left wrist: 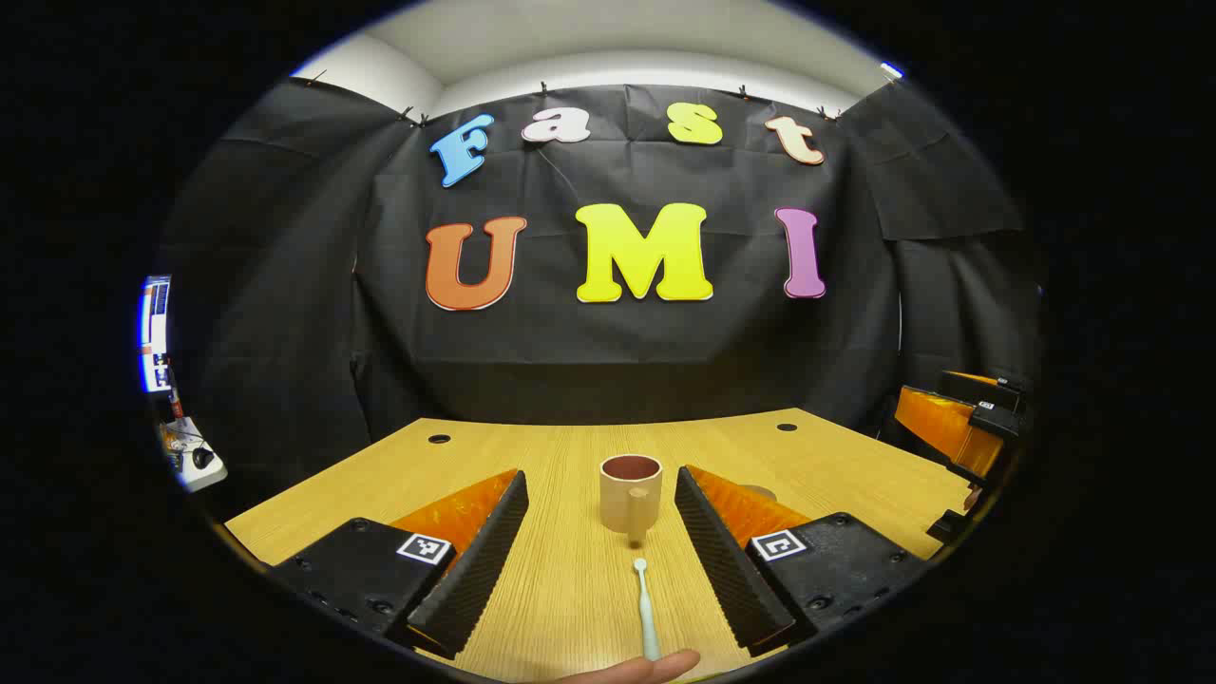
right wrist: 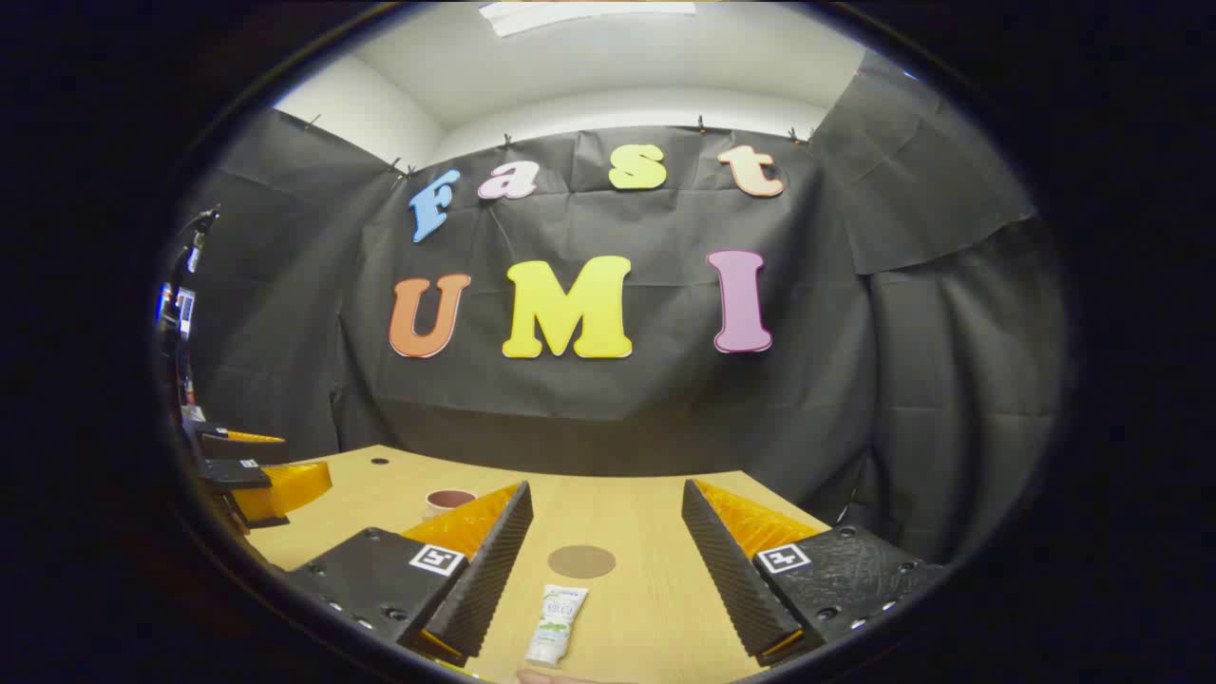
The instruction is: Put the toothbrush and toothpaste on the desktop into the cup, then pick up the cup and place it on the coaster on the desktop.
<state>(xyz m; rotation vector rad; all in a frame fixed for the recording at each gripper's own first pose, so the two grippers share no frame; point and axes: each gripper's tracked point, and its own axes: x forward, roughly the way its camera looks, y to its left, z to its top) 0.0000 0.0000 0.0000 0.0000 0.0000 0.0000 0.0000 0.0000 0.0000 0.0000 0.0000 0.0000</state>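
A tan cup [left wrist: 630, 494] with a dark red inside stands upright on the wooden desk [left wrist: 855, 475], its handle facing me. It lies just beyond my open left gripper [left wrist: 600, 480]. A pale toothbrush [left wrist: 646, 608] lies on the desk between that gripper's fingers, head pointing at the cup. In the right gripper view, a white toothpaste tube [right wrist: 558, 622] lies between the fingers of my open right gripper [right wrist: 607, 486]. A round brown coaster [right wrist: 581, 561] sits just past the tube. The cup [right wrist: 448, 501] peeks out behind this gripper's left finger.
A person's fingertip [left wrist: 646, 668] rests at the toothbrush's near end. The right gripper [left wrist: 959, 427] hovers at the desk's right edge, and the left gripper [right wrist: 247, 470] at its left edge. Two cable holes [left wrist: 439, 439] mark the desk's back. Black cloth closes off the back.
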